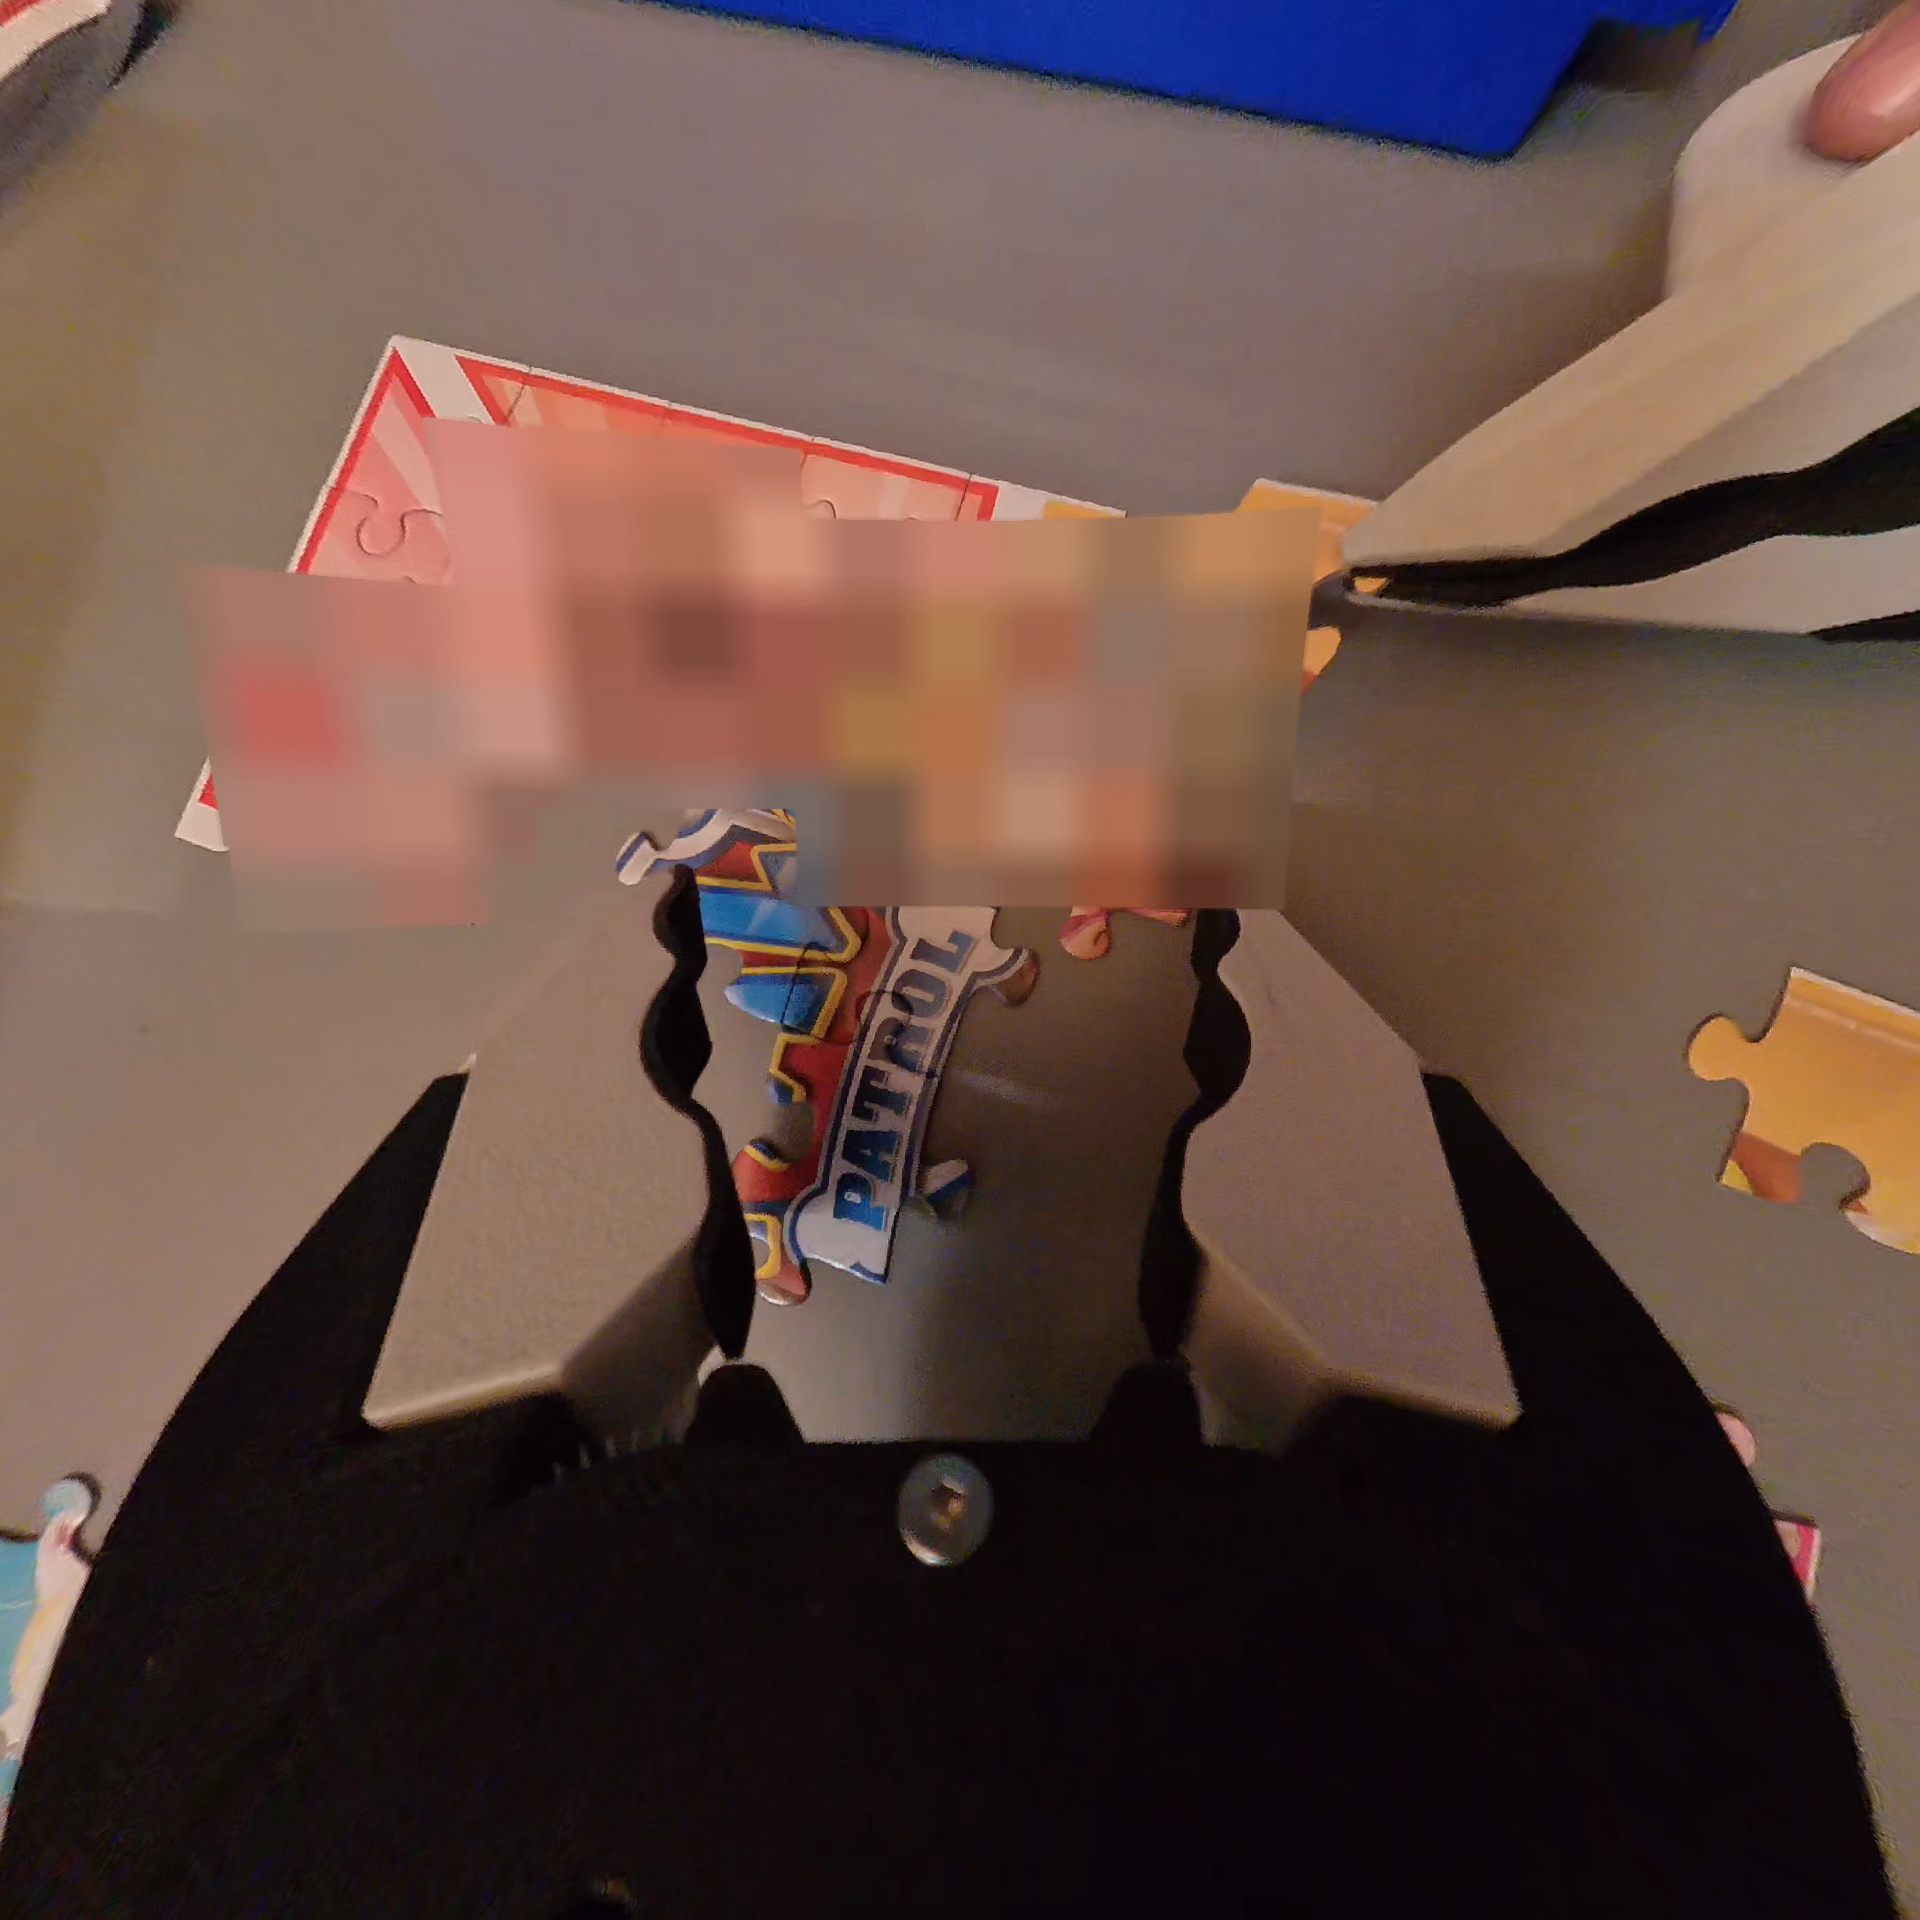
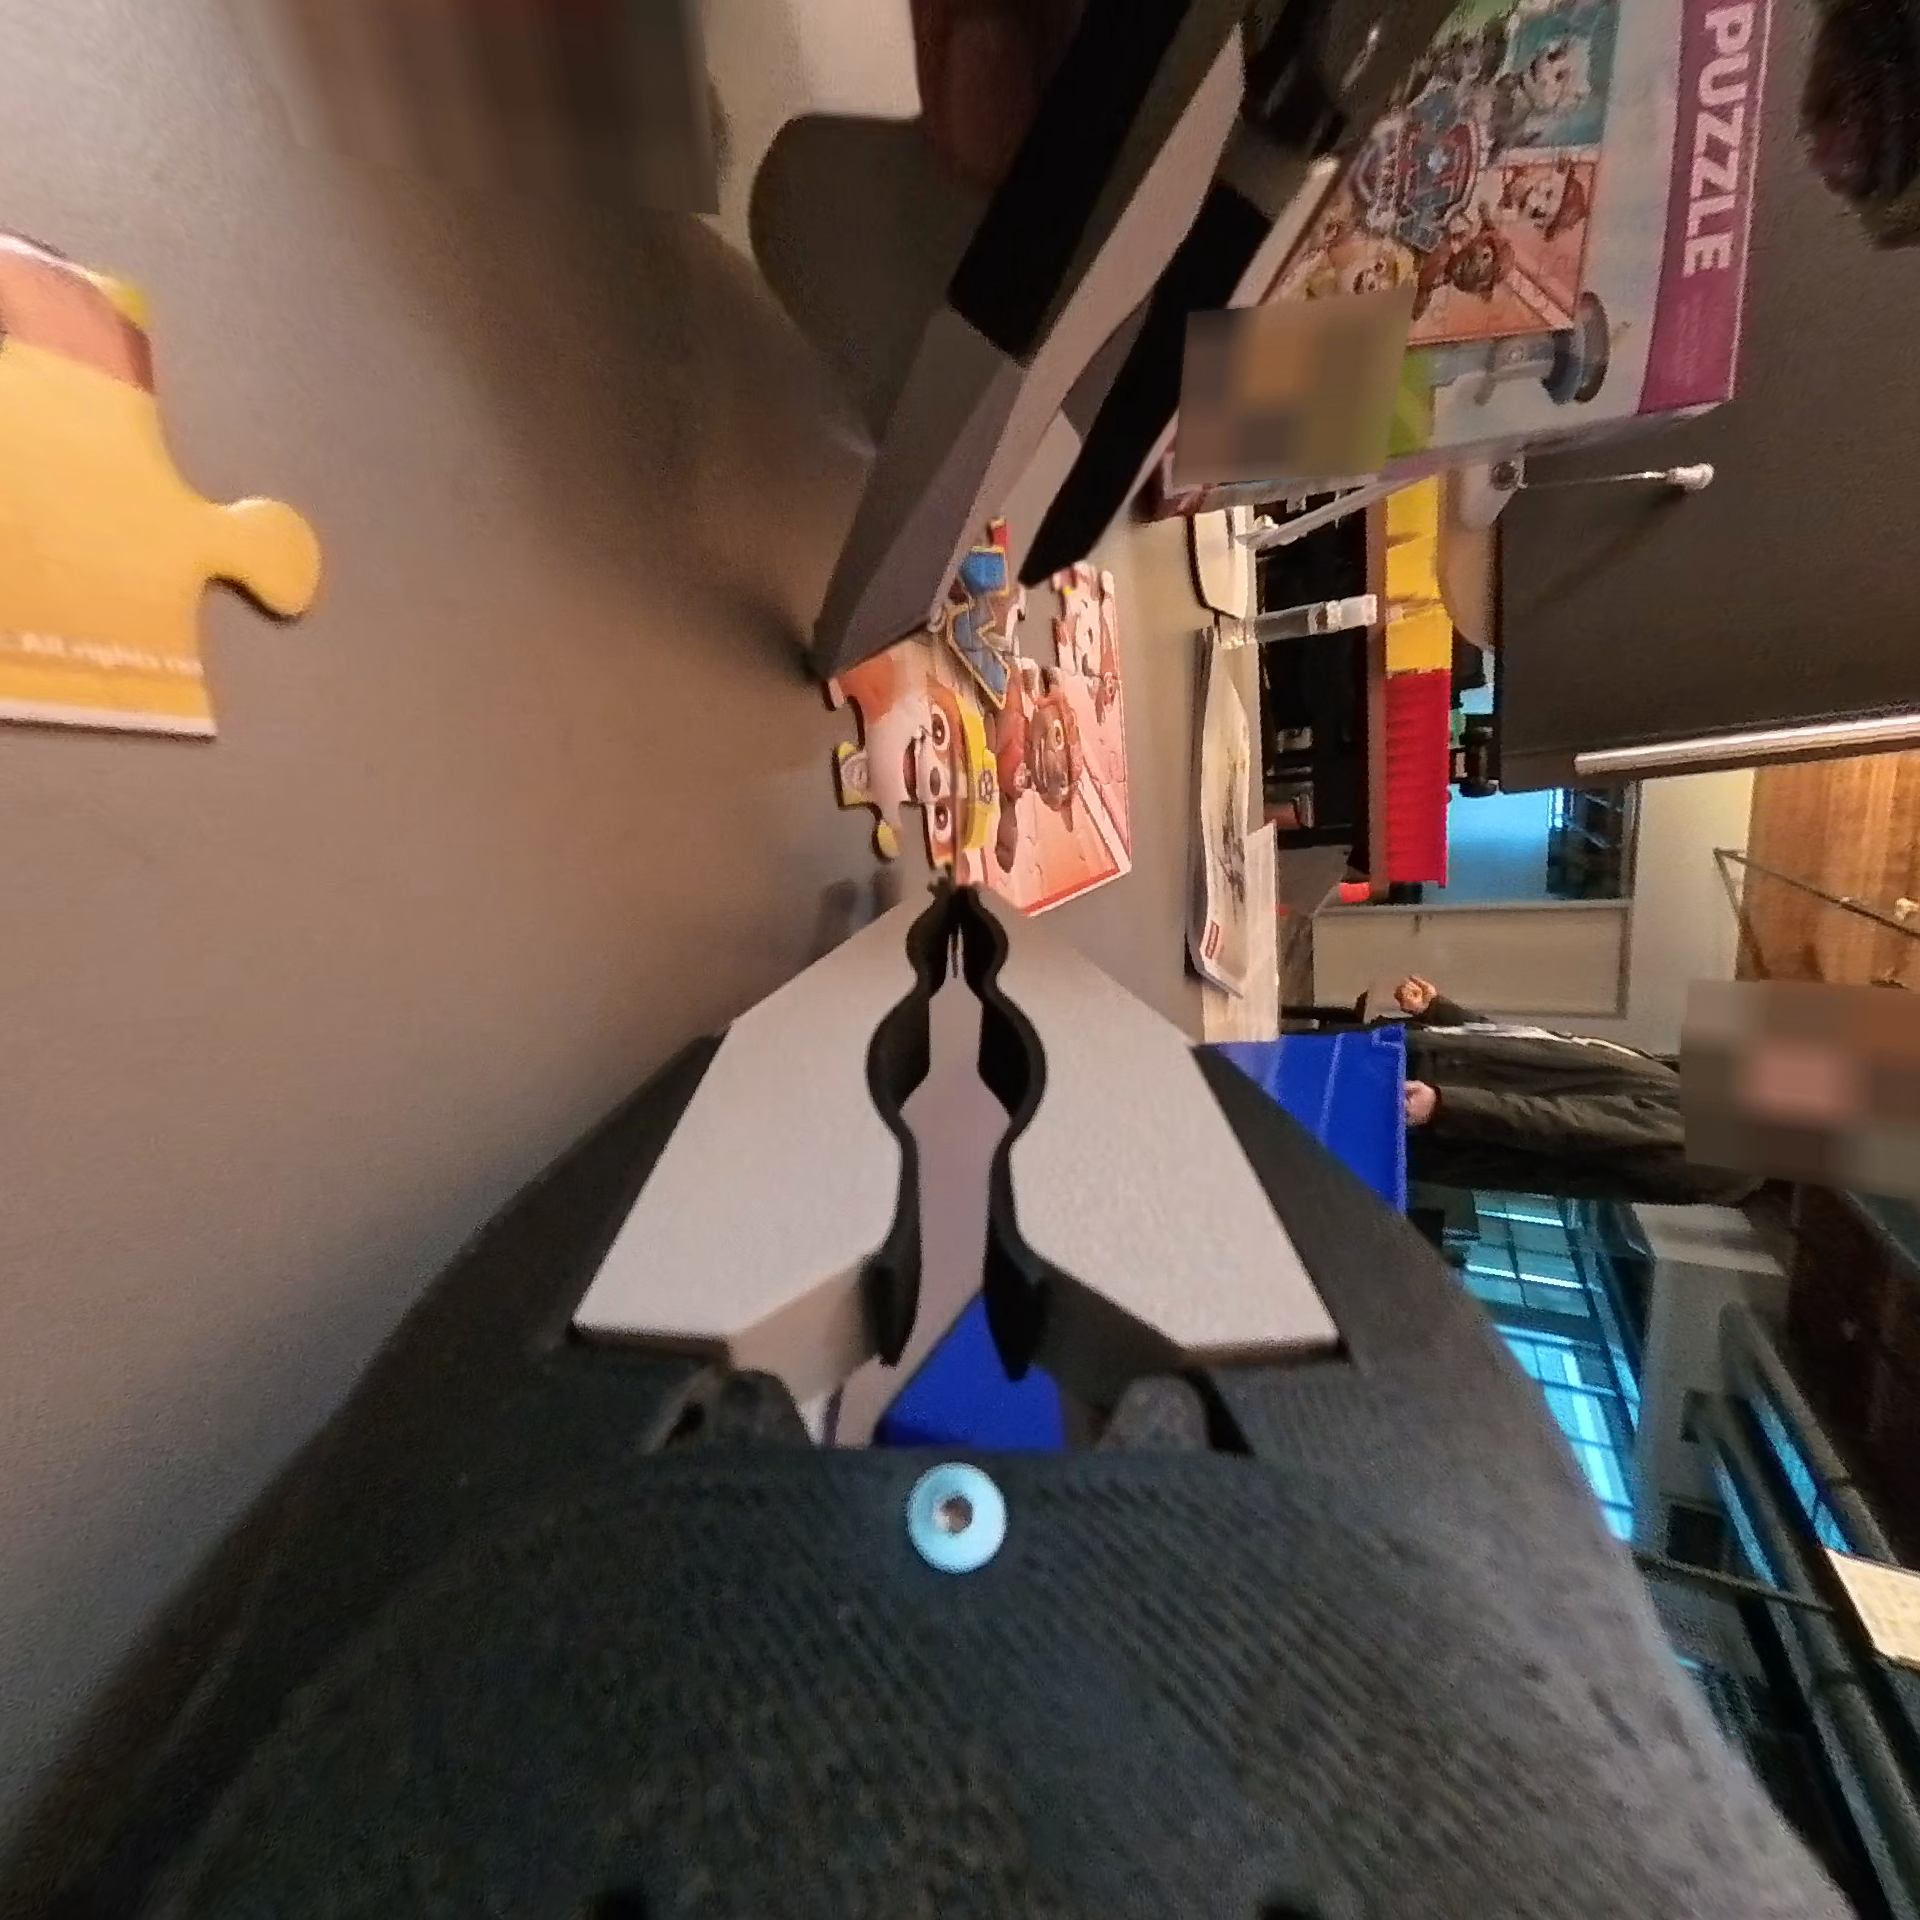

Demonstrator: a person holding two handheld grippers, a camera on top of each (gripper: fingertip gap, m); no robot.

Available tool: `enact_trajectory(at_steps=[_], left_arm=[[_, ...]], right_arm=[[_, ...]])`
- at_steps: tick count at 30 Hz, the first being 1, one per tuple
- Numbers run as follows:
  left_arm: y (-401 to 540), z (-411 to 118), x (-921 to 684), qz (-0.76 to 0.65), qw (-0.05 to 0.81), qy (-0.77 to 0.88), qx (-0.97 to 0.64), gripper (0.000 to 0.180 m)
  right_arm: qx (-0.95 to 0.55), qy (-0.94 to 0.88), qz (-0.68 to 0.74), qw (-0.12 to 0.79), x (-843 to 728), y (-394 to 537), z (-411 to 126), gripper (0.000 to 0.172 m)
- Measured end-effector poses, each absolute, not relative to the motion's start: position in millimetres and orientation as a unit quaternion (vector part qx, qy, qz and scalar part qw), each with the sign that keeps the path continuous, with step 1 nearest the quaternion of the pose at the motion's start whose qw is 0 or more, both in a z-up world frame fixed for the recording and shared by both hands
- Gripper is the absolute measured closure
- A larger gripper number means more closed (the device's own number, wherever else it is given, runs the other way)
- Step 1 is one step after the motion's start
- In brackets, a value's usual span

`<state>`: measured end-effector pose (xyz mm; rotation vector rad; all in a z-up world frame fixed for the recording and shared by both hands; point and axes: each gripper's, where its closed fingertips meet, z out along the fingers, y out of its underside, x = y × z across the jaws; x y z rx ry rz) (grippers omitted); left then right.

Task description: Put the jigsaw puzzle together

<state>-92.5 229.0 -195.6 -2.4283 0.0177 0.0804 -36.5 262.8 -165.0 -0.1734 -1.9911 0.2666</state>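
Observation:
My left gripper (image 1: 948, 904) is open wide, low over the grey table (image 1: 1507, 831). A cluster of joined red, blue and white logo puzzle pieces (image 1: 883, 1091) lies flat between its fingers, not pinched. A partly built red-bordered puzzle (image 1: 623, 416) lies just beyond. My right gripper (image 1: 1351, 582) comes in from the upper right, turned on its side. It is shut on a yellow-orange puzzle piece (image 1: 1340, 501) at the puzzle's right edge. In the right wrist view, my right gripper (image 2: 954, 904) pinches that piece edge-on (image 2: 943, 821). The left gripper (image 2: 930, 613) hangs over the puzzle (image 2: 1070, 821) there.
A loose yellow piece (image 1: 1808, 1122) lies to the right and also shows in the right wrist view (image 2: 104, 540). A light blue piece (image 1: 42, 1558) lies bottom left. A blue bin (image 1: 1247, 62) stands behind. The puzzle box (image 2: 1558, 208) and a person in a dark jacket (image 2: 1538, 1112) are farther off.

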Motion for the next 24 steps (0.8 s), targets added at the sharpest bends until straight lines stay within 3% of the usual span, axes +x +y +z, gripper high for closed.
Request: enact_trajectory(at_steps=[18,24], left_arm=[[209.4,-195.3,-89.2,-0.003,0.355,0.002,-0.935,0.117],[204.6,-195.0,-88.8,-0.006,0.36,0.0,-0.933,0.121]], right_arm=[[-0.036,-0.844,0.12,0.522,-43.0,255.8,-167.5,0.172],[0.037,-0.853,0.011,0.52,-44.8,271.7,-174.9,0.172]])
